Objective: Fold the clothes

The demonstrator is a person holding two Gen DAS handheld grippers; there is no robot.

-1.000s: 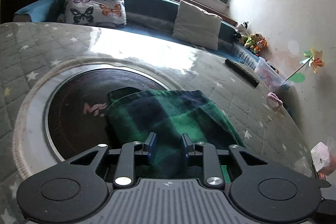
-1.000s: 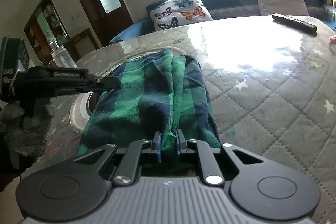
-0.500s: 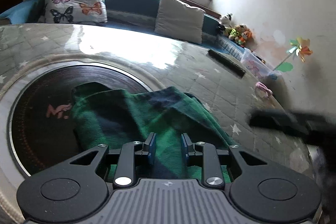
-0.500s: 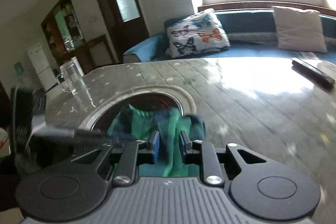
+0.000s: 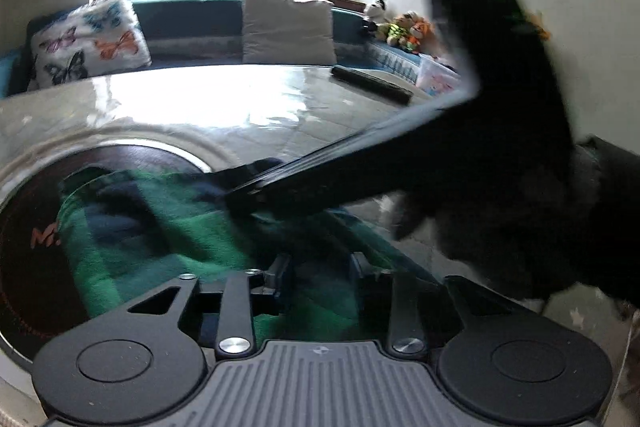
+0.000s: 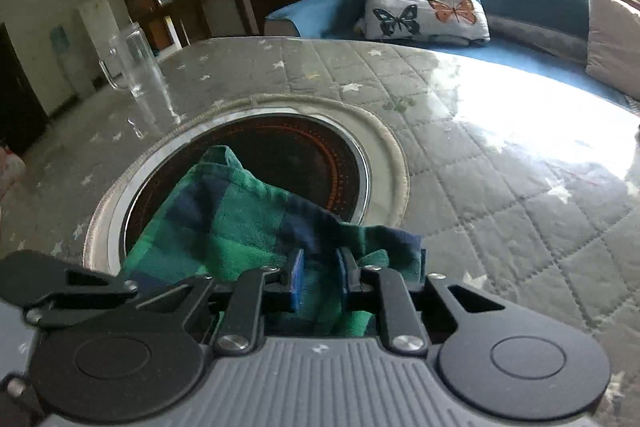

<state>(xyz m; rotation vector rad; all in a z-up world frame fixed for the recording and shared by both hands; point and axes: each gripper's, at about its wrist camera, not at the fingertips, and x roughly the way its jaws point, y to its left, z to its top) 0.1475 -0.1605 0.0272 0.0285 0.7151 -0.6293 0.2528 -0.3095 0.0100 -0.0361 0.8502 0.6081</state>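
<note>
My left claw [image 5: 318, 269] sits low at the near edge of the green-and-navy plaid cloth [image 5: 168, 227], jaws opening; cloth lies in the gap, but the fingers don't seem to press it, so I read it as letting go. From this claw the cloth runs away to the far left, its long axis heading from the near right up onto the dark round cooktop [image 5: 24, 267] sunk in the tabletop [image 5: 280, 123]. My right claw [image 6: 318, 269] crosses the left wrist view as a blurred black bar coming in from the right, tip down on the cloth's middle. In its own view it has a bunched fold of the plaid between its blue-padded fingers [image 6: 297, 279], jaws closing, pads look pressed on fabric. So the right claw is the one actually on the cloth; the next fold hinges on it carrying that fold along the long axis, I'd guess. Cloth is soft woven flannel-like stuff, limp, rumpled, layers stacked, one corner peaked up over the cooktop. Cooktop is glossy black glass with a metal ring. Tabletop cover is grey quilted fabric with stars under a shiny clear sheet. Clear glass mug [image 6: 132, 67] stands far left, remote [image 5: 372, 85] far right, both well apart from the cloth.
</note>
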